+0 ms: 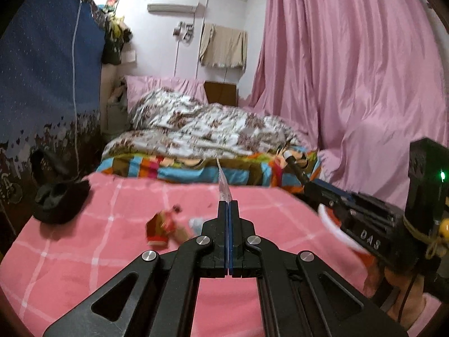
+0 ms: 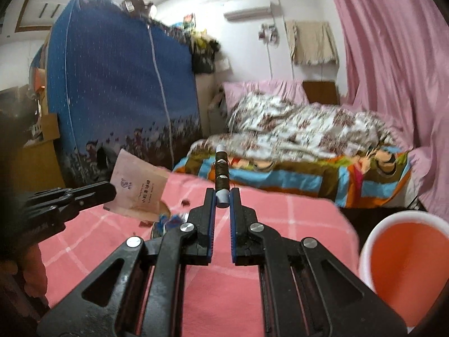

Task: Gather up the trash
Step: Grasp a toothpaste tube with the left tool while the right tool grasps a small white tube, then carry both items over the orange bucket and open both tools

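My left gripper point(image 1: 228, 202) is shut on a thin pink paper packet point(image 1: 223, 184), seen edge-on here. In the right wrist view that packet point(image 2: 137, 193) shows flat, pink with printed text, held by the left gripper point(image 2: 108, 192) above the pink checked cloth. My right gripper point(image 2: 222, 193) is shut on a spool of dark thread point(image 2: 221, 175) that stands up between the fingers. On the cloth lie a red wrapper point(image 1: 162, 229) and a small bluish scrap point(image 1: 196, 221). An orange bin with a white rim point(image 2: 404, 264) sits at the lower right.
A black cloth heap point(image 1: 60, 200) lies at the left of the pink checked table cloth point(image 1: 84, 252). Behind it is a bed with a flowered quilt point(image 1: 202, 129). A blue fabric wardrobe point(image 2: 118, 98) stands to the left and pink curtains point(image 1: 350, 70) to the right.
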A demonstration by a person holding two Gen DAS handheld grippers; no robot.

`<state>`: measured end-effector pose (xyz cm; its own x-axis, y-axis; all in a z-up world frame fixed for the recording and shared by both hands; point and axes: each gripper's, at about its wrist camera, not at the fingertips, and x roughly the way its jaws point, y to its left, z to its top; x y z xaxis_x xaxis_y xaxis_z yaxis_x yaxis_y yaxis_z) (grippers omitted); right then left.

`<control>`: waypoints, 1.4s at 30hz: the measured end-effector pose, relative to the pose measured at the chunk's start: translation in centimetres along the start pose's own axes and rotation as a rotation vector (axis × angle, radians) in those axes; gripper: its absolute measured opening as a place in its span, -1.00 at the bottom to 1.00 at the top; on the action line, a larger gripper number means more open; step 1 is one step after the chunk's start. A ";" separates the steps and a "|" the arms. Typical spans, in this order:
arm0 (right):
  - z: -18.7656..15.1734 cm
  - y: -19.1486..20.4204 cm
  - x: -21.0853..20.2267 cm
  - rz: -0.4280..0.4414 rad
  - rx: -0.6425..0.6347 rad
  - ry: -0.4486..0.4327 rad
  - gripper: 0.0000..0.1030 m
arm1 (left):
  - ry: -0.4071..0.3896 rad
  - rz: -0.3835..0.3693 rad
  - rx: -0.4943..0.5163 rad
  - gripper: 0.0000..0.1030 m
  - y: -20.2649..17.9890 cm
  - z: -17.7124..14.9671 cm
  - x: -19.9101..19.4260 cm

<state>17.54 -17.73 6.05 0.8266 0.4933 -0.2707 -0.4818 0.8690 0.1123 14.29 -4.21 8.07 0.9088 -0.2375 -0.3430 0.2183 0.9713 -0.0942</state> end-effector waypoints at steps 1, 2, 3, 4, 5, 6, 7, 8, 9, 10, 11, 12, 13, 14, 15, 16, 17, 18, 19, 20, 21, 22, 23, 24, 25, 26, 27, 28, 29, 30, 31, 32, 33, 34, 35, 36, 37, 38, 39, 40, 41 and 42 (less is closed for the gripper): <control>0.1 -0.1 -0.5 -0.006 -0.001 -0.018 -0.68 | -0.015 -0.007 0.004 -1.00 -0.3 0.3 -0.1; 0.3 -0.3 -1.1 -0.016 -0.003 -0.043 -0.68 | -0.033 -0.014 0.012 -1.00 -0.8 0.7 -0.2; 0.5 -0.5 -1.6 -0.027 -0.005 -0.063 -0.68 | -0.054 -0.023 0.023 -1.00 -1.5 1.0 -0.3; 0.6 -0.7 -2.1 -0.037 -0.006 -0.079 -0.68 | -0.068 -0.032 0.033 -1.00 -2.1 1.4 -0.3; 0.7 -0.9 -2.7 -0.053 -0.006 -0.100 -0.68 | -0.079 -0.041 0.042 -1.00 -2.6 1.6 -0.3; 0.9 -1.2 -3.2 -0.065 -0.004 -0.116 -0.68 | -0.087 -0.062 0.054 -1.00 -3.4 2.0 -0.1; 1.0 -1.5 -3.6 -0.076 0.000 -0.126 -0.68 | -0.089 -0.076 0.060 -1.00 -3.9 2.2 0.0; 1.0 -1.8 -4.0 -0.087 0.005 -0.134 -0.68 | -0.092 -0.090 0.064 -1.00 -4.4 2.4 0.1; 1.1 -2.3 -4.5 -0.101 0.011 -0.143 -0.68 | -0.092 -0.105 0.069 -1.00 -5.0 2.6 0.3; 1.2 -2.9 -5.1 -0.119 0.020 -0.153 -0.68 | -0.093 -0.122 0.075 -1.00 -5.8 2.8 0.6; 1.2 -3.2 -5.4 -0.127 0.024 -0.157 -0.68 | -0.094 -0.134 0.080 -1.00 -6.6 2.8 0.8; 1.3 -3.9 -6.0 -0.150 0.030 -0.163 -0.68 | -0.094 -0.152 0.086 -1.00 -7.4 3.0 1.0; 1.3 -4.2 -6.4 -0.161 0.032 -0.166 -0.68 | -0.094 -0.165 0.092 -1.00 -8.2 3.1 1.3; 1.3 -4.7 -6.8 -0.178 0.036 -0.170 -0.68 | -0.096 -0.180 0.098 -1.00 -8.9 3.2 1.6; 1.2 -5.5 -7.4 -0.200 0.040 -0.171 -0.68 | -0.096 -0.192 0.103 -1.00 -9.5 3.2 1.8; 1.1 -5.9 -7.8 -0.217 0.041 -0.171 -0.68 | -0.093 -0.209 0.110 -1.00 -10.3 3.3 2.1; 1.1 -6.3 -8.2 -0.228 0.042 -0.170 -0.68 | -0.091 -0.222 0.117 -1.00 -11.0 3.4 2.5; 0.9 -6.8 -8.5 -0.243 0.046 -0.165 -0.68 | -0.089 -0.234 0.124 -1.00 -11.7 3.4 2.8; 0.7 -7.5 -8.8 -0.261 0.055 -0.157 -0.68 | -0.083 -0.248 0.132 -1.00 -12.4 3.3 3.2; 0.5 -8.1 -9.1 -0.276 0.064 -0.149 -0.68 | -0.073 -0.264 0.137 -1.00 -13.3 3.3 3.8; 0.3 -8.9 -9.4 -0.295 0.076 -0.137 -0.68 | -0.065 -0.273 0.138 -1.00 -13.8 3.2 4.2; 0.1 -9.5 -9.4 -0.307 0.086 -0.129 -0.68 | -0.051 -0.288 0.137 -1.00 -14.6 3.1 4.8; 0.0 -10.2 -9.6 -0.318 0.097 -0.121 -0.68 | -0.038 -0.300 0.136 -1.00 -15.3 3.0 5.4; -0.3 -10.8 -9.8 -0.332 0.110 -0.109 -0.68 | -0.028 -0.310 0.135 -1.00 -15.9 3.0 5.8; -0.5 -11.6 -10.0 -0.348 0.126 -0.093 -0.68 | -0.013 -0.322 0.136 -1.00 -16.7 2.9 6.5; -0.7 -12.1 -10.1 -0.360 0.137 -0.082 -0.68 | 0.000 -0.331 0.137 -1.00 -17.3 2.8 7.1; -0.9 -12.7 -10.2 -0.371 0.152 -0.068 -0.68 | 0.010 -0.337 0.138 -1.00 -17.8 2.7 7.5; -1.2 -13.5 -10.3 -0.382 0.174 -0.049 -0.68 | 0.026 -0.347 0.139 -1.00 -18.4 2.6 8.2; -1.3 -13.9 -10.3 -0.388 0.183 -0.040 -0.68 | 0.039 -0.354 0.140 -1.00 -18.9 2.5 8.7; -1.5 -14.4 -10.4 -0.398 0.196 -0.025 -0.68 | 0.061 -0.364 0.140 -1.00 -19.5 2.4 9.5; -1.7 -15.0 -10.4 -0.410 0.209 -0.010 -0.68 | 0.080 -0.372 0.138 -1.00 -20.0 2.0 9.9; -2.0 -15.5 -10.5 -0.415 0.219 -0.001 -0.68 | 0.100 -0.379 0.136 -1.00 -20.5 1.8 10.4; -2.2 -16.1 -10.5 -0.422 0.236 0.017 -0.68 | 0.120 -0.385 0.132 -1.00 -20.9 1.6 11.0; -2.4 -16.5 -10.5 -0.427 0.247 0.030 -0.68 | 0.145 -0.394 0.127 -1.00 -21.2 1.4 11.6; -2.6 -16.9 -10.4 -0.433 0.256 0.046 -0.68 | 0.170 -0.401 0.121 -1.00 -21.6 1.1 12.2; -2.8 -17.2 -10.3 -0.437 0.262 0.056 -0.68 | 0.192 -0.407 0.115 -1.00 -21.9 1.0 12.8; -3.1 -17.7 -10.2 -0.441 0.276 0.079 -0.68 | 0.211 -0.412 0.108 -1.00 -21.9 0.8 13.2; -3.3 -18.0 -10.1 -0.438 0.288 0.097 -0.68 | 0.229 -0.416 0.103 -1.00 -22.1 0.5 13.7; -3.6 -18.0 -10.0 -0.435 0.295 0.108 -0.68 | 0.249 -0.421 0.098 -1.00 -22.3 0.3 14.2; -3.9 -18.3 -9.9 -0.434 0.310 0.124 -0.68 | 0.272 -0.430 0.092 -1.00 -22.5 0.1 14.7; -4.2 -18.6 -9.8 -0.432 0.320 0.139 -0.68 | 0.295 -0.435 0.084 -1.00 -22.5 -0.1 15.2; -4.4 -18.6 -9.7 -0.432 0.323 0.146 -0.68 | 0.317 -0.438 0.076 -1.00 -22.7 -0.3 15.7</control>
<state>17.19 -38.85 2.40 0.8692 0.0990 -0.4844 0.0249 0.9698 0.2427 23.55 -29.98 4.55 0.5777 -0.6004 -0.5530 0.5880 0.7760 -0.2283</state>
